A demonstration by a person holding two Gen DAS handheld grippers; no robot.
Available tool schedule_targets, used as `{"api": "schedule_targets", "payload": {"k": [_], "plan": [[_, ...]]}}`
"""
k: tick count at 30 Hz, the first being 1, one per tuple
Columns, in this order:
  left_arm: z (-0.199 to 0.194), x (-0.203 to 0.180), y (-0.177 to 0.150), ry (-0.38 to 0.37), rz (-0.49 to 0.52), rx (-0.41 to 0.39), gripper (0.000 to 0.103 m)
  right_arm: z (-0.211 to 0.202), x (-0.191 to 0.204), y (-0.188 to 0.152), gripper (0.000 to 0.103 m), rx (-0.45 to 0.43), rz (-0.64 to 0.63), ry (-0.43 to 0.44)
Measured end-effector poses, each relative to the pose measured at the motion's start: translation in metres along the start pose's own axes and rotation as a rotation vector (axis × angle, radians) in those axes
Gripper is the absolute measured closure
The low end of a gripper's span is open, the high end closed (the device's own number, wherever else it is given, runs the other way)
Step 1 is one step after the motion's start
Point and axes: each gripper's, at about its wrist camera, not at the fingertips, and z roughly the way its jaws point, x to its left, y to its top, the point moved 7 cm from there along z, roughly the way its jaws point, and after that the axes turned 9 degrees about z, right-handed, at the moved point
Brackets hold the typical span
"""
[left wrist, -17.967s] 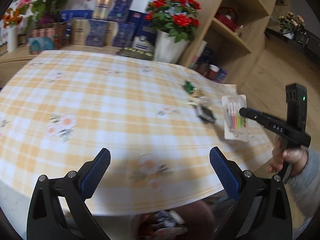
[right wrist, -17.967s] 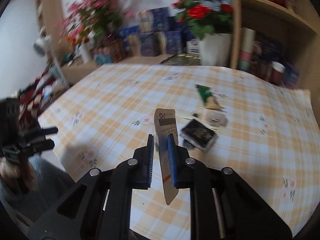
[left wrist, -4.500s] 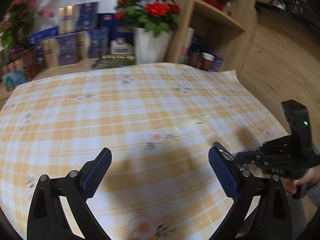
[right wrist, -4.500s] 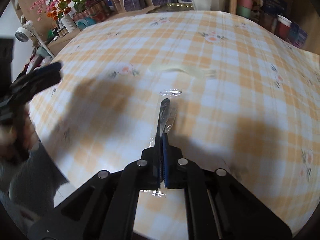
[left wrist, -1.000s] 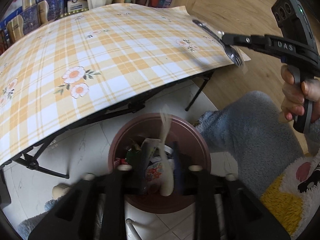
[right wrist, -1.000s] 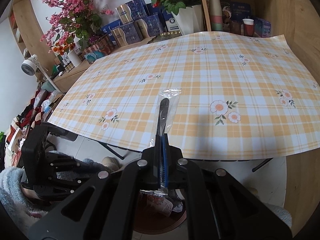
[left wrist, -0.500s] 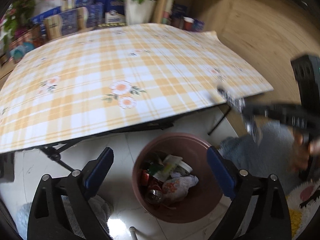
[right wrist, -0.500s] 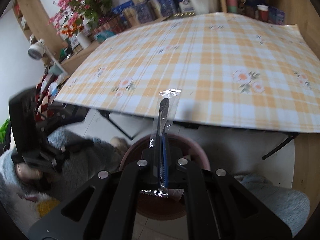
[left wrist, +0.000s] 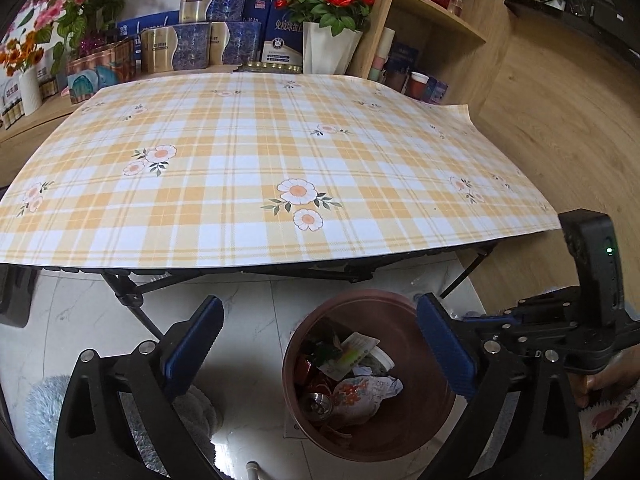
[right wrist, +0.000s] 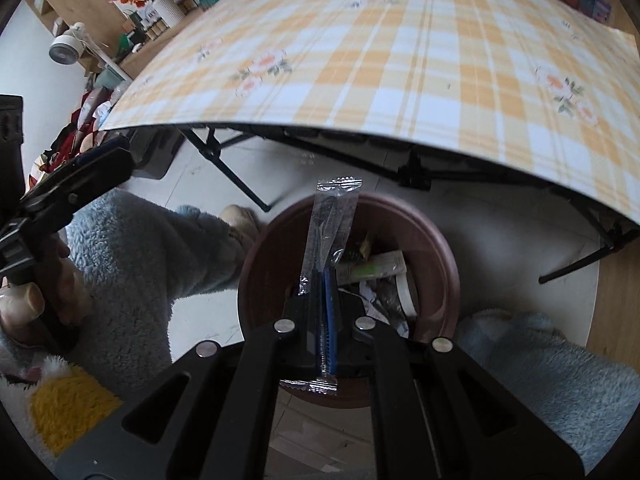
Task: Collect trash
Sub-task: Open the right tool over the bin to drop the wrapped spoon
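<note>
Right wrist view: your right gripper pinches a clear-wrapped dark utensil over the brown bin.
The crinkled wrapper stands upright with 2 sealed ends; your left gripper is spread wide, empty.

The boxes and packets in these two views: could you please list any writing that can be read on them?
Dark blue box behind the table: large pale Chinese characters, too blurred to quote.
Blue and gold boxes: print too small to read.
White vase at the far left: dark characters, unreadable.
Clear wrapper in the right gripper: no print visible.
Wrappers in the trash bin: print illegible.
</note>
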Motion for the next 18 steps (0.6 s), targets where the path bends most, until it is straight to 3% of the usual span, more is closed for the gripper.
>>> {"api": "schedule_targets", "payload": {"k": [5,7,9,10,12,14,18], "plan": [[0.002,-0.002,-0.001,-0.003,0.01,0.002,0.008,0.007,-0.003,0.0,0.096,0.011,0.015,-0.014],[0.001,-0.002,-0.001,-0.003,0.006,0.001,0.008,0.006,-0.006,0.002,0.09,0.004,0.027,-0.014],[0.001,-0.001,-0.001,-0.001,0.0,0.0,0.008,0.003,-0.01,0.005,0.066,-0.018,0.043,-0.023],[0.001,-0.001,-0.002,0.0,-0.003,0.0,0.008,0.001,-0.012,0.006,0.059,-0.03,0.048,-0.023],[0.001,0.001,-0.002,0.002,-0.007,-0.001,0.008,-0.005,-0.015,0.01,0.031,-0.064,0.054,-0.039],[0.001,0.002,-0.002,0.005,-0.01,-0.001,0.008,-0.01,-0.02,0.014,0.012,-0.099,0.058,-0.076],[0.001,0.002,-0.001,0.003,-0.008,-0.003,0.008,-0.019,-0.032,0.018,0.006,-0.135,0.082,-0.112]]}}
